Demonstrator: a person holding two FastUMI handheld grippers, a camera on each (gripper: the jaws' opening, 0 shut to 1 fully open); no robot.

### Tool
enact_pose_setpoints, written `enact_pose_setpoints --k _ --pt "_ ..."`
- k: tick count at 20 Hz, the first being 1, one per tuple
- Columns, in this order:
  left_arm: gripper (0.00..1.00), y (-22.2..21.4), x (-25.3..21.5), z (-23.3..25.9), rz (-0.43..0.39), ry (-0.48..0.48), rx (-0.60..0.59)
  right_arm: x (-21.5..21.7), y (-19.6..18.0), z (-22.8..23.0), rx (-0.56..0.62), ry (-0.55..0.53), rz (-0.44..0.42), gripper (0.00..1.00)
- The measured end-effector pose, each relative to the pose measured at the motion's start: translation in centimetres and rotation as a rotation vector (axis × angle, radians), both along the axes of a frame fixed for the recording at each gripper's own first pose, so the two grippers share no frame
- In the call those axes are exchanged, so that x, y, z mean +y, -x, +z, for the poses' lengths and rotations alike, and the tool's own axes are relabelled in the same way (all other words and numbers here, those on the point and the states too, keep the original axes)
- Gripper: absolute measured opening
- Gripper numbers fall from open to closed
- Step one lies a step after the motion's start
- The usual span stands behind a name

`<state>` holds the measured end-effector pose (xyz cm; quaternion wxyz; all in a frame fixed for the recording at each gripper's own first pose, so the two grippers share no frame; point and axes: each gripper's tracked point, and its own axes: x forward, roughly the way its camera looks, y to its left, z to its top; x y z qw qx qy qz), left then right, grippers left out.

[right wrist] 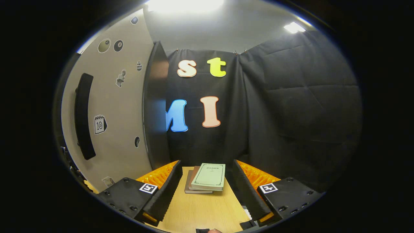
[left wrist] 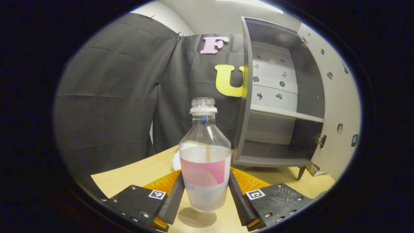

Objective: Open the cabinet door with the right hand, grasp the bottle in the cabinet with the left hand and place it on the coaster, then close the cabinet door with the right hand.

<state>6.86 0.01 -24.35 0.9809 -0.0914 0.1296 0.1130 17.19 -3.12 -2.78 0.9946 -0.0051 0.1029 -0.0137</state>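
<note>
In the left gripper view the left gripper (left wrist: 206, 197) is held level and low over the wooden table (left wrist: 129, 178), its two fingers flanking a clear plastic bottle (left wrist: 205, 155). Each finger lies right along the bottle's lower body, yet whether both truly press on it cannot be told. The bottle stands upright with its base just above a round shadow on the tabletop, so it is unclear whether it rests on the surface or hangs slightly clear of it. It has no cap, a white ring under the threaded neck, a pink label band around the middle, and clear liquid up to about the shoulder. A small white object shows behind the bottle on the left, mostly hidden. To the right stands the grey cabinet (left wrist: 278, 113), its door (left wrist: 336, 106) swung wide open and cut off at the edge; a shelf divides the interior. In the right gripper view the right gripper (right wrist: 203, 191) points forward over the table with its fingers spread apart and gripping nothing; between them, farther off, lies a stack of books (right wrist: 205, 178). The cabinet door with its dark handle (right wrist: 83, 116) rises close on the left.
</note>
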Motion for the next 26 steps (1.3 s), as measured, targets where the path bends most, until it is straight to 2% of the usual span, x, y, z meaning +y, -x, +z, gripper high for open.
enact_pose_setpoints --k 2,5,7,8,11,13,14,15,16,17,19,20,22,23,24,25,26 --pt "0.74 -0.1 -0.1 -2.0 0.004 -0.005 0.012 0.4 0.2 -0.7 0.010 0.001 0.007 0.98" --pt "0.72 0.6 -0.6 -4.8 0.000 -0.019 0.051 0.4 0.7 -1.9 0.047 0.022 0.003 0.98" --pt "0.72 0.6 -1.1 -6.3 -0.015 -0.024 0.080 0.7 0.7 -2.3 0.065 0.031 0.003 0.95" --pt "0.74 0.6 -1.3 -6.8 -0.016 -0.031 0.081 1.0 0.7 -2.2 0.064 0.034 0.006 0.98" --pt "0.74 1.4 -1.1 -8.2 -0.003 -0.031 0.076 0.5 0.5 -1.2 0.033 0.063 -0.029 0.96" --pt "0.72 2.0 -0.8 -8.8 0.018 -0.035 0.073 0.7 0.2 -0.5 0.012 0.057 -0.041 0.99" --pt "0.75 2.2 -0.8 -9.0 0.025 -0.035 0.069 0.9 0.2 -0.4 0.011 0.043 -0.039 1.00" --pt "0.72 2.1 -0.8 -8.7 0.034 -0.040 0.049 0.9 0.2 -0.3 0.013 0.028 -0.042 0.99" --pt "0.75 2.2 -0.8 -8.7 0.037 -0.036 0.050 0.6 0.2 -0.2 0.012 0.016 -0.055 0.99" --pt "0.72 2.4 -1.0 -9.0 0.037 -0.029 0.059 0.4 0.2 -0.2 0.009 0.004 -0.067 0.99" --pt "0.76 2.7 -1.2 -8.9 0.031 -0.035 0.070 0.3 0.3 -0.3 0.007 -0.023 -0.077 0.99" --pt "0.72 2.7 -1.3 -8.4 0.024 -0.045 0.063 0.4 0.3 -0.5 0.012 -0.031 -0.077 0.97" --pt "0.77 2.8 -1.5 -7.3 0.003 -0.075 0.061 0.4 0.4 -0.8 0.020 -0.041 -0.076 0.99" --pt "0.86 2.7 -1.7 -6.7 -0.008 -0.091 0.059 0.4 0.4 -0.8 0.018 -0.045 -0.078 0.99" --pt "0.88 2.5 -2.0 -5.9 -0.022 -0.100 0.052 0.5 0.4 -0.8 0.015 -0.049 -0.078 0.99" --pt "0.87 2.3 -2.1 -4.9 -0.029 -0.113 0.037 0.7 0.5 -0.9 0.012 -0.054 -0.073 0.99" --pt "0.87 2.0 -2.2 -3.9 -0.034 -0.122 0.027 1.1 0.5 -1.0 0.010 -0.057 -0.067 0.94"
